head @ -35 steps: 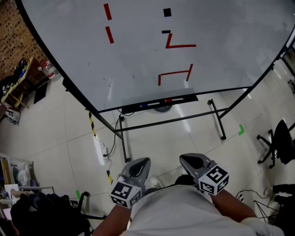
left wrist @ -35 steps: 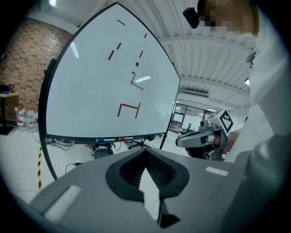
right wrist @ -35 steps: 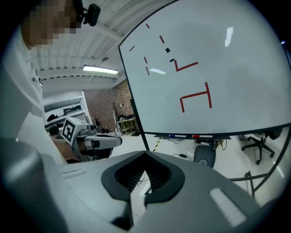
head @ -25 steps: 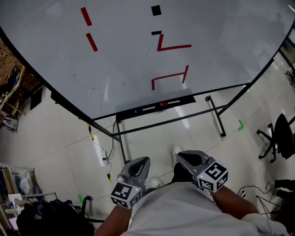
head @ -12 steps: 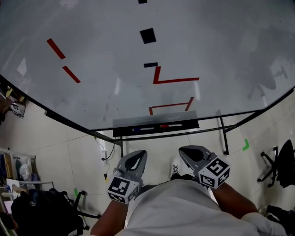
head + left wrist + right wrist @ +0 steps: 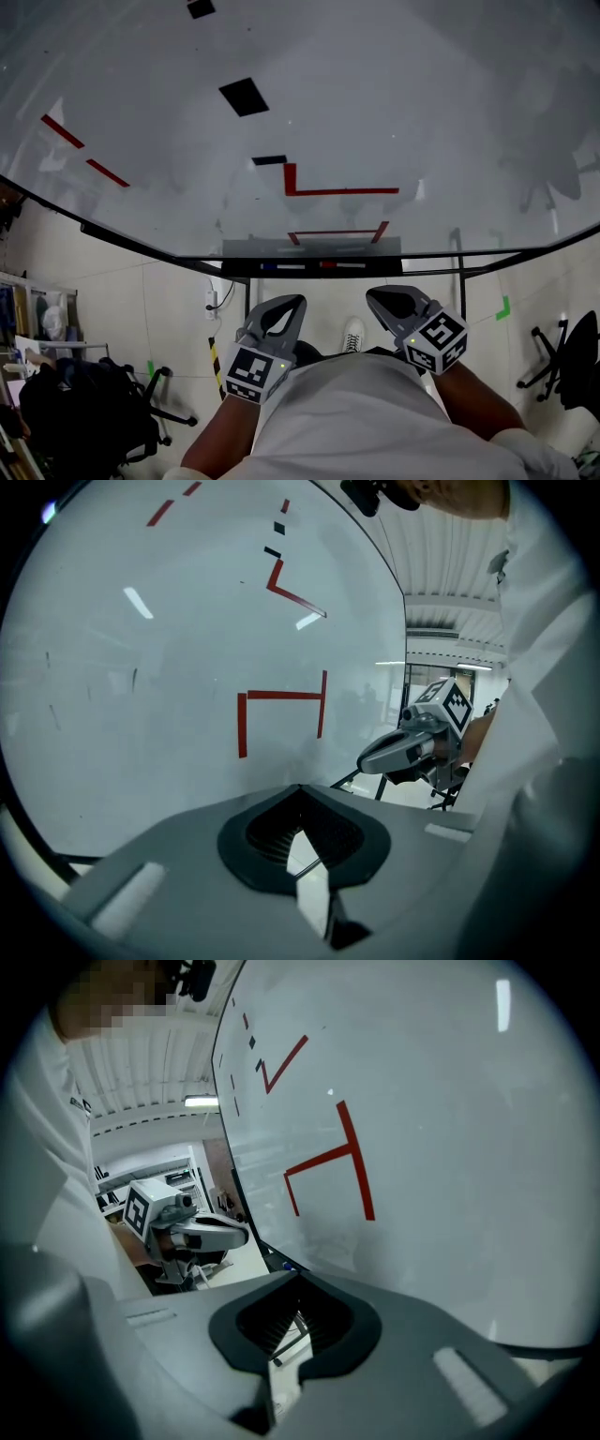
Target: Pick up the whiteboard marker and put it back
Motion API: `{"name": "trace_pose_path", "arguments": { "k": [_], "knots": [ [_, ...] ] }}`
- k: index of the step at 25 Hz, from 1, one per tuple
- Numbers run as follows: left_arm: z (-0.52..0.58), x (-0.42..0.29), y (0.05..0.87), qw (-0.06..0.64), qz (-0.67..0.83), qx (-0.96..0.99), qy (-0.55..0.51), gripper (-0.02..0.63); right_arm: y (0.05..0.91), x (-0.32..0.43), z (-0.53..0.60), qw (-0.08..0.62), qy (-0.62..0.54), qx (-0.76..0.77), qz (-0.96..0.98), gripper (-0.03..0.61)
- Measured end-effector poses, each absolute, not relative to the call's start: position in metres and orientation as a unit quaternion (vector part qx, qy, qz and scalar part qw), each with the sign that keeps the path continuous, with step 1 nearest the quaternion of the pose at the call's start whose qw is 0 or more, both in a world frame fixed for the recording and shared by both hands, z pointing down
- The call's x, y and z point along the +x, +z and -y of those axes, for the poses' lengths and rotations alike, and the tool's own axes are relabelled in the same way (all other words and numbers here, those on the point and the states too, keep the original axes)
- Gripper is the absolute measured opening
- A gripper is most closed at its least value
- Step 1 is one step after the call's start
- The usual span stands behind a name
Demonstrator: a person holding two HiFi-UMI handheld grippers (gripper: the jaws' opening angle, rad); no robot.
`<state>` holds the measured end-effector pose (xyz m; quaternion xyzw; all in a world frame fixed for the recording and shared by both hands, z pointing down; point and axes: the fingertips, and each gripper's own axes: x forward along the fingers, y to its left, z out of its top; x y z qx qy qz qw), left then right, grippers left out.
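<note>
A large whiteboard (image 6: 375, 112) with red lines and black squares fills the head view. Its dark tray (image 6: 314, 268) runs along the bottom edge and holds a blue-ended marker (image 6: 270, 266) and a red-ended marker (image 6: 328, 265). My left gripper (image 6: 294, 304) and right gripper (image 6: 372, 295) hover side by side just short of the tray, both shut and holding nothing. In the left gripper view my left gripper (image 6: 300, 787) points at the board, with the right gripper (image 6: 403, 750) beside it. The right gripper view shows my right gripper (image 6: 298, 1275) and the left gripper (image 6: 202, 1232).
A black bag and chair base (image 6: 84, 412) sit on the floor at lower left. An office chair (image 6: 572, 356) stands at the right. A power strip (image 6: 210, 300) lies by the stand's left leg. Green tape (image 6: 503, 307) marks the tiles. A white shoe (image 6: 352, 334) shows between the grippers.
The view has closed in on the whiteboard, which now fills most of the frame. The tray with the markers sits much nearer to both grippers. Both grippers stay shut.
</note>
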<state>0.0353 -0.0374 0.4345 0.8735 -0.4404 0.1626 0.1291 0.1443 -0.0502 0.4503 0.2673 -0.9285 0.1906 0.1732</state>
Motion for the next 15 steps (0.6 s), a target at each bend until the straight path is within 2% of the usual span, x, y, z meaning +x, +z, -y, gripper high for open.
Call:
{"name": "trace_pose_path", "arguments": {
  "k": [6, 15],
  "knots": [
    [0.053, 0.022, 0.441, 0.179, 0.423, 0.874, 0.157, 0.017, 0.454, 0.135, 0.062, 0.158, 0.222, 0.296, 0.916, 0.002],
    [0.068, 0.005, 0.444, 0.157, 0.373, 0.898, 0.170, 0.017, 0.458, 0.118, 0.069, 0.144, 0.234, 0.349, 0.896, 0.002]
  ]
}}
